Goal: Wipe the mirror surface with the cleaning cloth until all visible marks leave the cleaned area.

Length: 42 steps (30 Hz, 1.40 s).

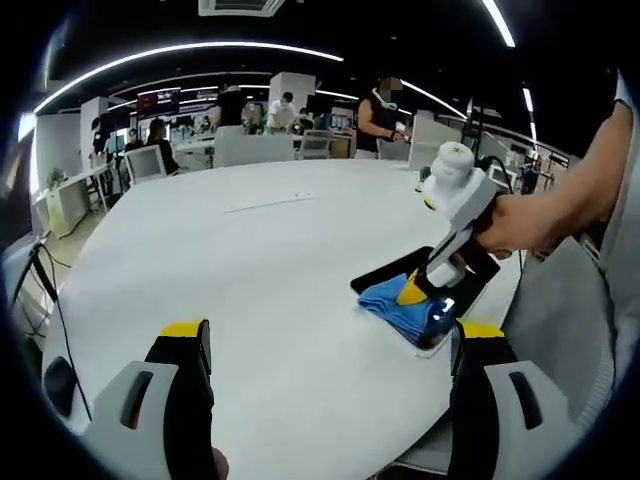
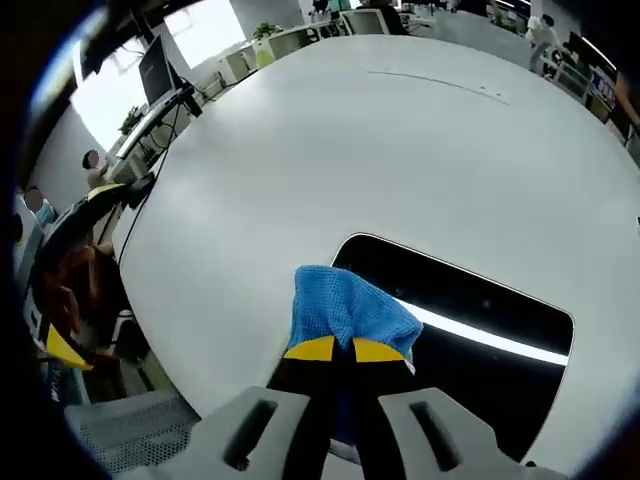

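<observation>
A dark rectangular mirror (image 2: 470,300) lies flat on the white table, reflecting a bright ceiling light strip. My right gripper (image 2: 344,350) is shut on a blue cleaning cloth (image 2: 345,305) and presses it onto the mirror's near left end. In the left gripper view, the right gripper (image 1: 417,292) comes in from the right in a person's hand, with the blue cloth (image 1: 400,305) under it on the mirror (image 1: 385,275). My left gripper (image 1: 330,345) stands open above the table's near part, nothing between its fingers.
The round white table (image 1: 250,250) stretches far behind the mirror. Desks, monitors, chairs and several people stand beyond its far edge. Cables and a chair (image 2: 90,250) sit off the table's left side in the right gripper view.
</observation>
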Each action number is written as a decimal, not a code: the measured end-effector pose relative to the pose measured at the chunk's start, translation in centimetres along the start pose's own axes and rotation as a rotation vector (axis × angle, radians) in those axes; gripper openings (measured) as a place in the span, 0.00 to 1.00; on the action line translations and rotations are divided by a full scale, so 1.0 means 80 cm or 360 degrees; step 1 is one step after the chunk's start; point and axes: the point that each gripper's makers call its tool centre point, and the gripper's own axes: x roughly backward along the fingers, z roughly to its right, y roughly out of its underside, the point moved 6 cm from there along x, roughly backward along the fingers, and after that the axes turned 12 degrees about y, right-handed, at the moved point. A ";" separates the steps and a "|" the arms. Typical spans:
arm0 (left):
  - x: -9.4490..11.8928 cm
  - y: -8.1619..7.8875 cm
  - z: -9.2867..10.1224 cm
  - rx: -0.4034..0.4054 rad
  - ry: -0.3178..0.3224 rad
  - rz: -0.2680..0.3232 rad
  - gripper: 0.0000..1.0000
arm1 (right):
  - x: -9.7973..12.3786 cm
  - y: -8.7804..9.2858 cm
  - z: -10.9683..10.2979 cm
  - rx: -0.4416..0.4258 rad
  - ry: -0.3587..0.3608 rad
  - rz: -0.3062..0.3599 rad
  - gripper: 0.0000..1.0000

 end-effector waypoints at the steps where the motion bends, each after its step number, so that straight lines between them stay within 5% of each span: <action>1: -0.001 0.001 0.003 -0.0020 0.0011 -0.0003 0.99 | -0.002 -0.003 0.001 0.0003 0.0004 0.0016 0.00; 17: 0.006 0.007 0.001 0.0010 -0.0014 -0.0021 0.99 | -0.021 -0.049 0.011 0.0109 0.0065 0.0022 0.00; 42: 0.000 -0.014 -0.009 -0.0010 -0.0086 0.0029 0.99 | -0.030 -0.068 0.017 0.0110 0.0076 0.0035 0.00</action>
